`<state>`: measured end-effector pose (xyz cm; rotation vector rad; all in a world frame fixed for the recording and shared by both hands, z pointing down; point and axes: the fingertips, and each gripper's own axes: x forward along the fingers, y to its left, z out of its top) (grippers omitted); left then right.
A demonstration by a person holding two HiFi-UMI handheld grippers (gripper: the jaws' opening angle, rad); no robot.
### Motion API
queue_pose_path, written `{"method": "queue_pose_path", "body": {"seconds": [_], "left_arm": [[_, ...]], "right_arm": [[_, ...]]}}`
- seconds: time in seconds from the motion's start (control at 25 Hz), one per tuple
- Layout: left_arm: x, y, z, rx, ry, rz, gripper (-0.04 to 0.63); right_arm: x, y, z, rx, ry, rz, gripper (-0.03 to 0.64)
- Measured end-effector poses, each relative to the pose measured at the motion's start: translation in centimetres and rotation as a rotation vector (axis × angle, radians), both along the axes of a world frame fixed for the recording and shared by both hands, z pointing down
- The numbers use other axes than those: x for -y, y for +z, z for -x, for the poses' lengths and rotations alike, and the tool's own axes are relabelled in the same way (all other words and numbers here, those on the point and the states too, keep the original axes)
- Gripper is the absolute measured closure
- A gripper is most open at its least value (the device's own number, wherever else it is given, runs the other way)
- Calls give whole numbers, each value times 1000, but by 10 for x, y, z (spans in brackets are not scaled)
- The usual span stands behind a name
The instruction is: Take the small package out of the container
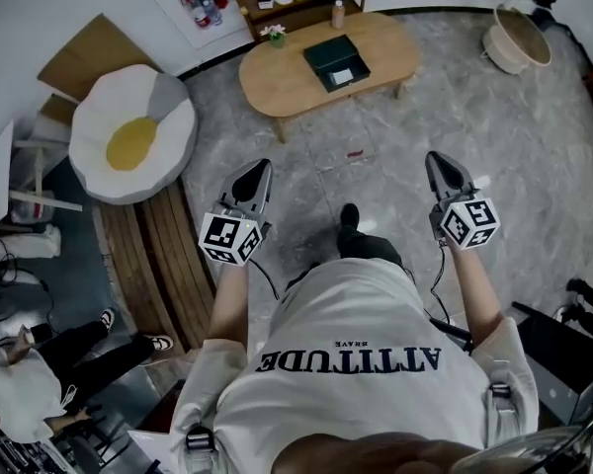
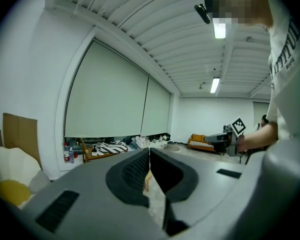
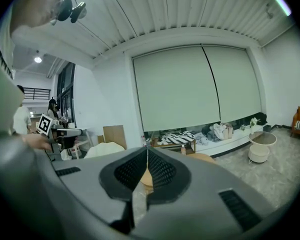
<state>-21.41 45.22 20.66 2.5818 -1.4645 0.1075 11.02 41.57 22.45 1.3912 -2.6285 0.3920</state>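
A dark green container (image 1: 336, 62) lies on the oval wooden table (image 1: 277, 77), far ahead of me. A small white package (image 1: 342, 75) shows inside it near its front edge. My left gripper (image 1: 259, 169) hangs at waist height over the floor, well short of the table, its jaws shut on nothing. My right gripper (image 1: 438, 160) is level with it on the right, also shut and empty. In the left gripper view the closed left gripper (image 2: 149, 151) points across the room. The right gripper (image 3: 147, 151) faces the table (image 3: 204, 157).
A small potted plant (image 1: 275, 36) and a bottle (image 1: 338, 13) stand on the table. An egg-shaped cushion (image 1: 133, 136) lies at the left, a woven basket (image 1: 519, 38) at the far right. Another person (image 1: 40, 363) sits at the lower left. Grey stone floor (image 1: 376, 166) lies between me and the table.
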Motion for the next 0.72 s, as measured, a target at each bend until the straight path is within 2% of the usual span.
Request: {"method": "queue_pose_path", "body": {"seconds": [0.4, 0.72], "left_arm": [[94, -2, -37, 4, -36, 14, 574], [142, 1, -69, 1, -56, 37, 574]], "right_arm": [[109, 2, -26, 11, -52, 21, 595], [164, 10, -45, -1, -93, 35, 595]]}}
